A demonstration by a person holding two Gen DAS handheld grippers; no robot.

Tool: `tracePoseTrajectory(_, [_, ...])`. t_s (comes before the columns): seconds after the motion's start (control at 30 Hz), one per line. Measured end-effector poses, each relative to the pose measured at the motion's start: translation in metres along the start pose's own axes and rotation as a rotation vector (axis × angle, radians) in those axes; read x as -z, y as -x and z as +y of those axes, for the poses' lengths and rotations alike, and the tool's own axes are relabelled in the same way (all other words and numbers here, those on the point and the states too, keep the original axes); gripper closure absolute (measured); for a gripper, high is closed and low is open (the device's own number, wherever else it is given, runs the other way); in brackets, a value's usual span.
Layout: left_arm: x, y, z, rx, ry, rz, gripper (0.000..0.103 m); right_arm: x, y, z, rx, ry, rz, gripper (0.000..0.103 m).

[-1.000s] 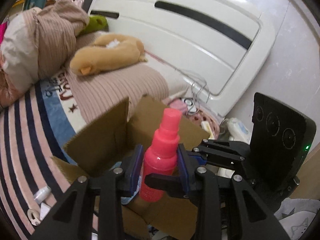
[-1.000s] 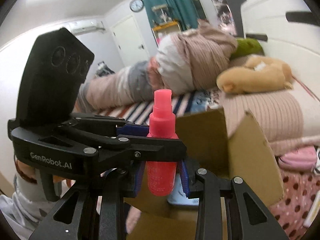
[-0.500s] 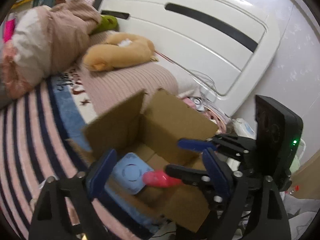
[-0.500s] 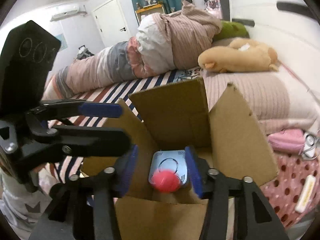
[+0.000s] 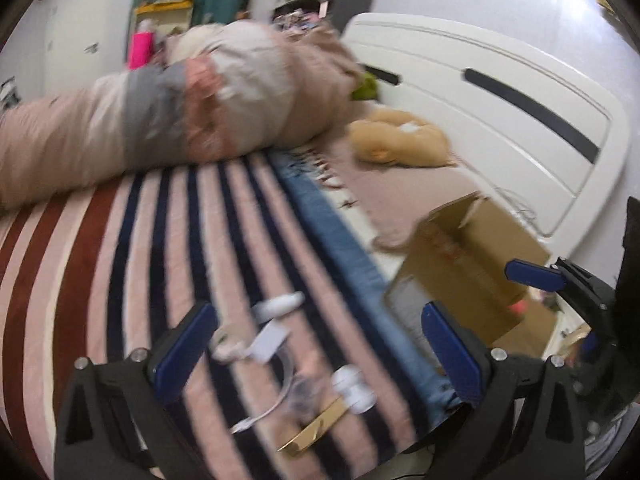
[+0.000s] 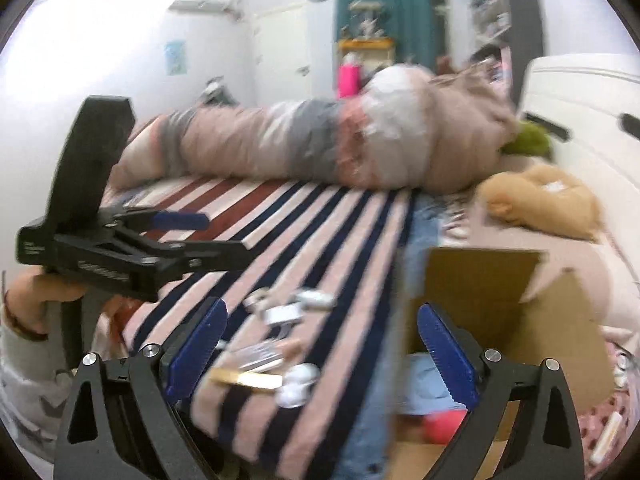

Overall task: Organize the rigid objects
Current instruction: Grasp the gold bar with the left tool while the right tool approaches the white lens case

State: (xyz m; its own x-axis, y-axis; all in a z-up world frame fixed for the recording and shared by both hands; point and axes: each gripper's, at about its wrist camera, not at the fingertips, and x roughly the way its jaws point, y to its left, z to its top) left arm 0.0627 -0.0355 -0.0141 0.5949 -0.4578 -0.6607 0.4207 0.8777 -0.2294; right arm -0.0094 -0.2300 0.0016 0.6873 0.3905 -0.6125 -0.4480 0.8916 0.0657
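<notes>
The cardboard box [image 5: 472,264] [image 6: 500,304] stands at the bed's right side. The pink spray bottle [image 6: 442,426] lies inside it; a bit of it shows in the left wrist view [image 5: 518,306]. Small white and clear items [image 5: 280,344] [image 6: 284,336] and a gold flat piece [image 5: 316,430] [image 6: 248,378] lie on the striped blanket. My left gripper [image 5: 316,344] is open and empty above those items; it also shows in the right wrist view [image 6: 188,236]. My right gripper [image 6: 322,344] is open and empty, between the items and the box. The frames are blurred.
A rolled duvet [image 5: 180,112] lies across the far side of the bed. A tan plush toy [image 5: 400,144] [image 6: 544,200] lies by the white headboard [image 5: 500,96]. A pink bottle [image 6: 347,76] stands on a far shelf.
Both grippers let go of the pink spray bottle, which dropped into the box. Both have since swung left, away from the box and over the striped blanket.
</notes>
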Motion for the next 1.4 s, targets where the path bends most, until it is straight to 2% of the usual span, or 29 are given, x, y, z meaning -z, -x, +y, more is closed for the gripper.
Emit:
tracePoseTrajectory(0.1, [0.025, -0.008, 0.031, 0.033, 0.070, 0.054, 0.001, 0.006, -0.022, 0.020, -0.072, 0.010, 0.036, 0.008])
tracePoseTrajectory(0.17, [0.042, -0.012, 0.044, 0.017, 0.088, 0.061, 0.001, 0.013, -0.039, 0.030, -0.069, 0.023, 0.073, 0.016])
tracePoseTrajectory(0.23, [0.055, -0.014, 0.049, 0.012, 0.080, 0.053, 0.001, 0.026, -0.057, 0.035, -0.073, 0.009, 0.134, 0.036])
tracePoseTrajectory(0.33, [0.076, -0.025, 0.052, 0.033, 0.047, 0.072, 0.001, 0.047, -0.082, 0.033, -0.046, -0.033, 0.211, 0.038])
tracePoseTrajectory(0.47, [0.100, -0.044, 0.047, 0.060, 0.011, 0.139, 0.001, 0.075, -0.107, 0.023, 0.064, -0.042, 0.286, 0.041])
tracePoseTrajectory(0.53, [0.107, -0.050, 0.044, 0.088, -0.009, 0.157, 0.001, 0.087, -0.116, 0.013, 0.066, -0.077, 0.317, 0.052])
tracePoseTrajectory(0.6, [0.116, -0.057, 0.039, 0.131, -0.023, 0.188, 0.001, 0.094, -0.123, 0.004, 0.071, -0.112, 0.342, 0.058])
tracePoseTrajectory(0.77, [0.130, -0.069, 0.034, 0.215, -0.007, 0.229, 0.003, 0.102, -0.131, -0.005, 0.066, -0.137, 0.357, 0.058])
tracePoseTrajectory(0.83, [0.130, -0.072, 0.028, 0.242, -0.011, 0.235, 0.012, 0.102, -0.132, -0.006, 0.078, -0.136, 0.355, 0.058])
tracePoseTrajectory(0.9, [0.131, -0.078, 0.022, 0.251, -0.020, 0.245, 0.037, 0.102, -0.133, -0.006, 0.092, -0.133, 0.356, 0.058])
tracePoseTrajectory(0.97, [0.134, -0.083, 0.015, 0.245, -0.041, 0.245, 0.049, 0.104, -0.132, -0.008, 0.102, -0.139, 0.362, 0.058])
tracePoseTrajectory(1.03, [0.135, -0.085, 0.014, 0.232, -0.037, 0.242, 0.055, 0.105, -0.132, -0.011, 0.098, -0.151, 0.367, 0.058])
tracePoseTrajectory(1.1, [0.133, -0.084, 0.020, 0.208, -0.016, 0.240, 0.077, 0.107, -0.131, -0.014, 0.092, -0.159, 0.369, 0.058])
tracePoseTrajectory(1.17, [0.133, -0.079, 0.028, 0.225, 0.018, 0.244, 0.080, 0.107, -0.131, -0.014, 0.086, -0.154, 0.367, 0.058])
tracePoseTrajectory(1.33, [0.145, -0.056, 0.034, 0.179, 0.000, 0.245, 0.081, 0.105, -0.134, -0.011, 0.052, -0.150, 0.358, 0.058])
tracePoseTrajectory(1.4, [0.146, -0.059, 0.034, 0.178, 0.005, 0.242, 0.081, 0.104, -0.139, -0.008, 0.060, -0.139, 0.362, 0.058])
